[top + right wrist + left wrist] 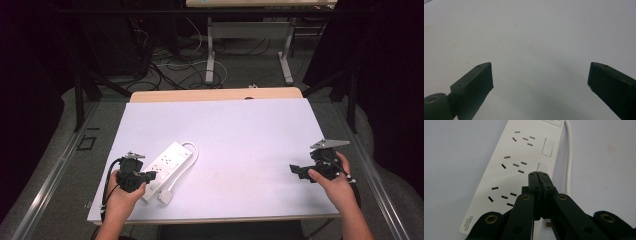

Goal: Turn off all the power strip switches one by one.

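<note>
A white power strip (pixel 167 162) lies on the left part of the white table (pixel 250 135), set at a slant with its near end toward the person's left hand (pixel 120 197) and its far end pointing up and to the right. Its white cord (pixel 192 150) loops from the far end back along the strip's right side to a white plug (pixel 166 197) lying on the table just beside the near end. The left gripper (pixel 150 176) hangs over the strip's near end; in the left gripper view its jaws are pressed together with nothing between them, and the tips (pixel 539 173) sit right at the edge of the second small square switch (pixel 542 167) on the strip's right margin, beside the middle set of sockets (pixel 514 164). Whether the tips touch the switch cannot be told. The right gripper (pixel 295 170) is held well apart from the strip, near the table's right edge, its jaws spread wide over bare tabletop with nothing in them.
</note>
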